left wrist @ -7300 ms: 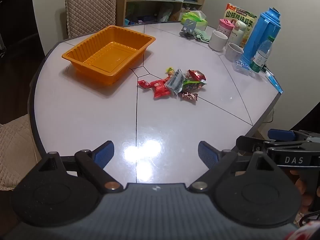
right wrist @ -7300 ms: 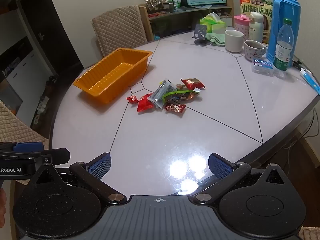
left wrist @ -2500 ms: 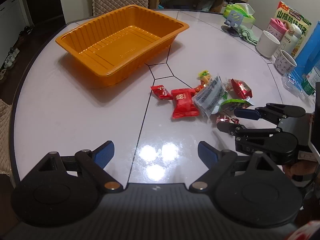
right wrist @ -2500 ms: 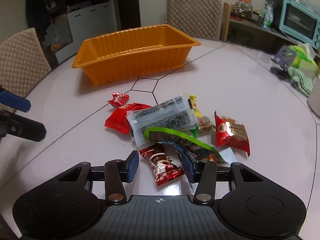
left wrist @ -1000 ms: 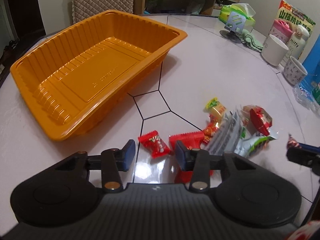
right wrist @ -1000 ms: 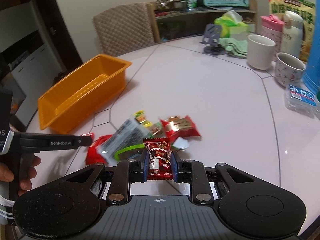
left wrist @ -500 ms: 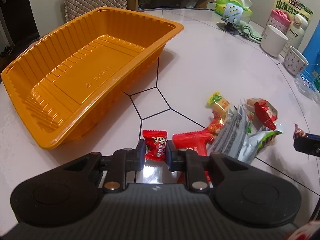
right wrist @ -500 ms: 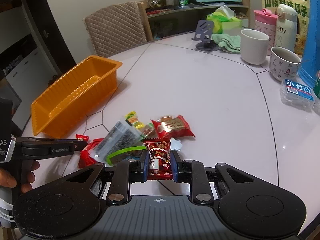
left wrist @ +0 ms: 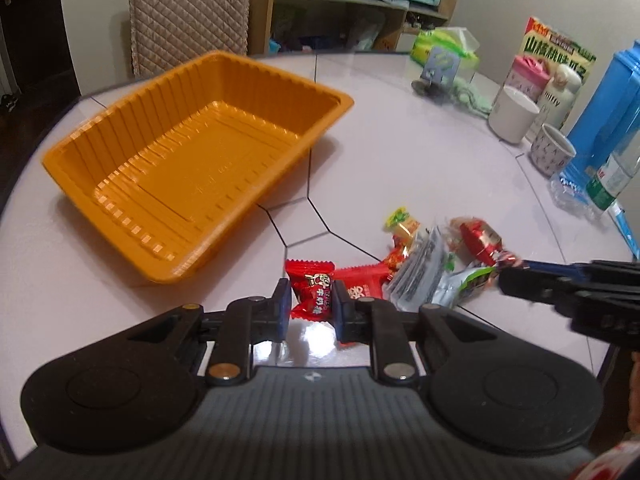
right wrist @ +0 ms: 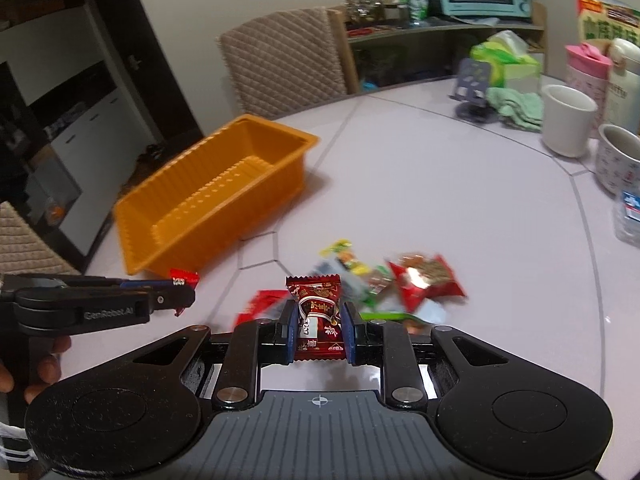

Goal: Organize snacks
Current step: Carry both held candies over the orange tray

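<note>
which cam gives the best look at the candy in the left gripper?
Left wrist. The bright red candy sits close and centred between the left gripper's pads, wrapper print readable. In the right wrist view, that gripper enters from the left edge, side-on, and only a small red corner of the candy pokes out above its tip.

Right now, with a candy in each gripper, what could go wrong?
The left gripper pinches the bright red candy only by its crinkly wrapper, so it might slip out before reaching the orange tray. The right gripper holds the dark red candy the same way. Both grippers are close together, so they could bump near the snack pile.
</note>
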Tool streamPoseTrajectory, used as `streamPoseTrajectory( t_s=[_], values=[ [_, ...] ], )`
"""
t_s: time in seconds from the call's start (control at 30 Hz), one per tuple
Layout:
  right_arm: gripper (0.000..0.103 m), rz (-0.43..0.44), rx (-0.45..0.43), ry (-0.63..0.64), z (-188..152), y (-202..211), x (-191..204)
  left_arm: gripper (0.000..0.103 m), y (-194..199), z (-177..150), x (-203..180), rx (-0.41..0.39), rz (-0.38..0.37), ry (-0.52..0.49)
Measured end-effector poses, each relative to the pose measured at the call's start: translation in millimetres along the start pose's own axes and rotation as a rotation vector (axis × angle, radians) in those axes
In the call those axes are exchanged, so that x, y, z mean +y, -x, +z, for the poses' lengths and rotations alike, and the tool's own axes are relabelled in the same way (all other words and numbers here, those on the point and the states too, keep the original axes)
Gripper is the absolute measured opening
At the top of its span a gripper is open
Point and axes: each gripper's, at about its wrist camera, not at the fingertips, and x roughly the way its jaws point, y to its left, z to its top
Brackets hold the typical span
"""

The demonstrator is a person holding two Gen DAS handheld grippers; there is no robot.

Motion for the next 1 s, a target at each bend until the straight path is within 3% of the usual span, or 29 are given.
streamPoseTrajectory(
  t_s=[0.27, 0.53, 1.0],
  values=[
    [0.023, 0.111, -0.009, 0.068, 23, -22, 42, 0.019, 32, 18, 32, -0.056, 0.027, 0.047],
    [0.023, 0.2, -0.032, 0.145, 57, -62, 91, 0.019, 38, 38, 69, -0.093, 0.071, 0.074],
    [0.023, 0.211, -0.012, 0.216, 94, -133, 133, 0.019, 15, 64, 119, -0.089, 0.108, 0.096]
  ],
)
